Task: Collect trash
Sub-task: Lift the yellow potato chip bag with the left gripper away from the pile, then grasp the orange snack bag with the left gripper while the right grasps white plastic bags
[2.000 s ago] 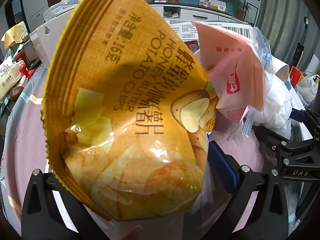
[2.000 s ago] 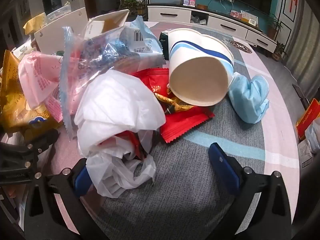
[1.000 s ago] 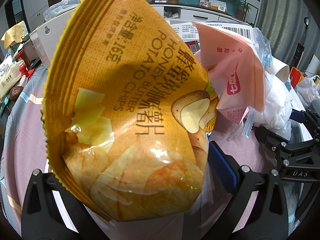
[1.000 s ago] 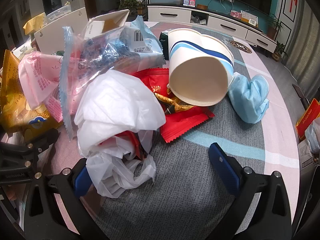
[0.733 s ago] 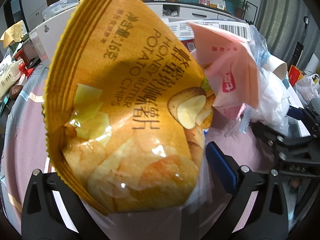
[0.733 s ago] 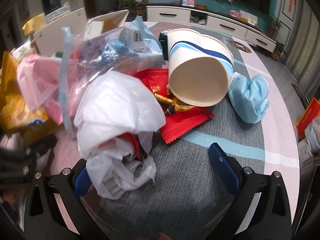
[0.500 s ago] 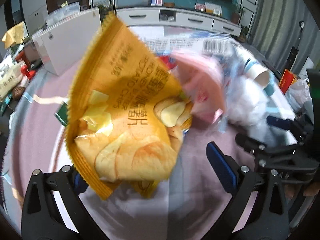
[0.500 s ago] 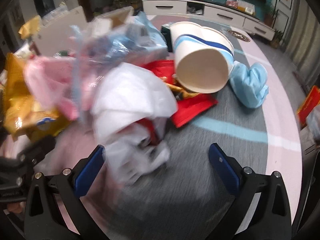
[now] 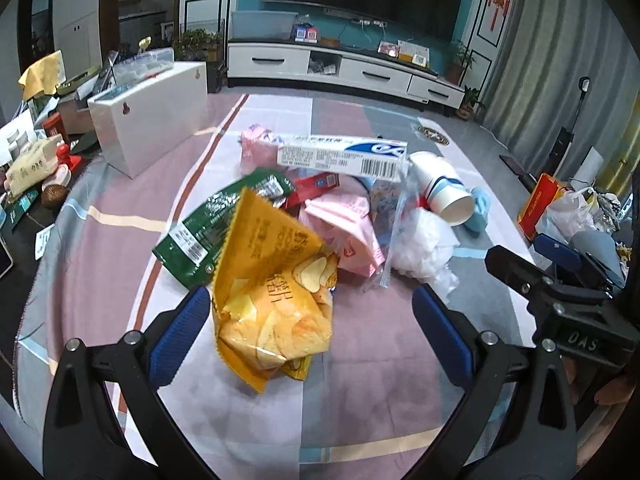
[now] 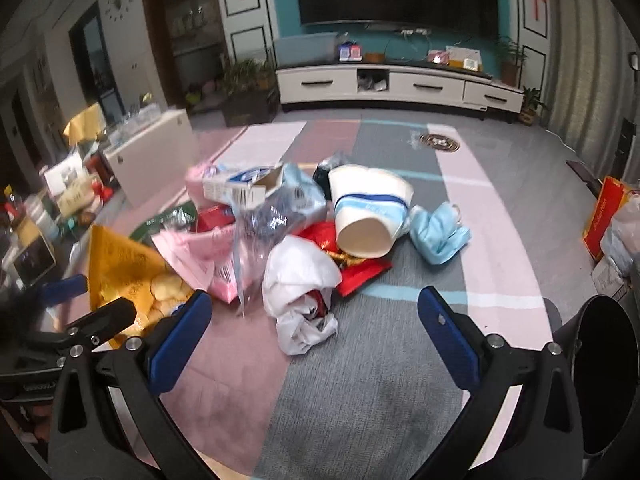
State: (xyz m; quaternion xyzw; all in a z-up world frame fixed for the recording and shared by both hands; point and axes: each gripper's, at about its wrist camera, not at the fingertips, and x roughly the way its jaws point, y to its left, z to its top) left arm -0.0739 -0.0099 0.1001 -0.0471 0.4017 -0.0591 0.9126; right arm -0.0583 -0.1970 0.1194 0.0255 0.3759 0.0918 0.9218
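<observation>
Fingers [image 9: 182, 332] flanking chip bag [image 9: 272, 300]

— What's under that heap?
— Can't tell; the red wrapper [image 10: 362, 274] is half buried beneath the paper cup [image 10: 370, 216].
— And the clutter [image 10: 52, 196] at left?
— Too blurred.

"What are the two grippers doing?"

"The left gripper [image 9: 311, 326] is held up with its two blue fingers [image 9: 180, 330] wide apart, and it holds nothing. The right gripper [image 10: 313, 336] is the same, up and wide apart."

"Where are they?"

"Side by side, both pointing the same way."
</observation>
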